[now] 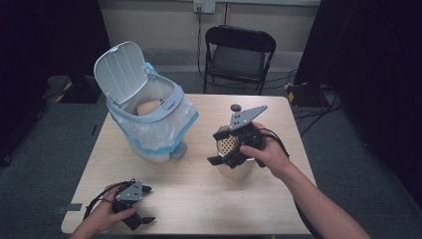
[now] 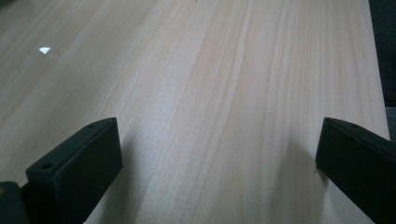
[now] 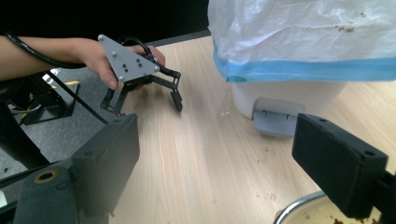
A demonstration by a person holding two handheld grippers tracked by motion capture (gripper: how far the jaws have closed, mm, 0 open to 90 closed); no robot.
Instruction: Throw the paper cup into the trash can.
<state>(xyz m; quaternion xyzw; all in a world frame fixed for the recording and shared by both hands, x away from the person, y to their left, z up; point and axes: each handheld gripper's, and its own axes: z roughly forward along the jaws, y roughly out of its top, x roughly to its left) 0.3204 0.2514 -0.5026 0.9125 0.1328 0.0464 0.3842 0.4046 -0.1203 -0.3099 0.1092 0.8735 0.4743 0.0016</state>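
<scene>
Hovering at centre right of the high view, the right gripper [image 1: 230, 145] spreads open over one metal pot [image 1: 234, 158]; one lined pedal bin [image 1: 144, 107] stands lid-up, upper left. The left gripper [image 1: 142, 205] rests open, lower left.

Left gripper view: bare table [image 2: 210, 84] between wide jaws.

Right gripper view: pot rim [image 3: 303, 212] lower right. Gripping comes next, probably.

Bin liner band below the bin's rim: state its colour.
Blue band on a translucent white liner, clearest in the right gripper view.

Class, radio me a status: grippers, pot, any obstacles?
Left gripper open, low over table. Right gripper open above pot. Lidded bin open, path unobstructed.
</scene>
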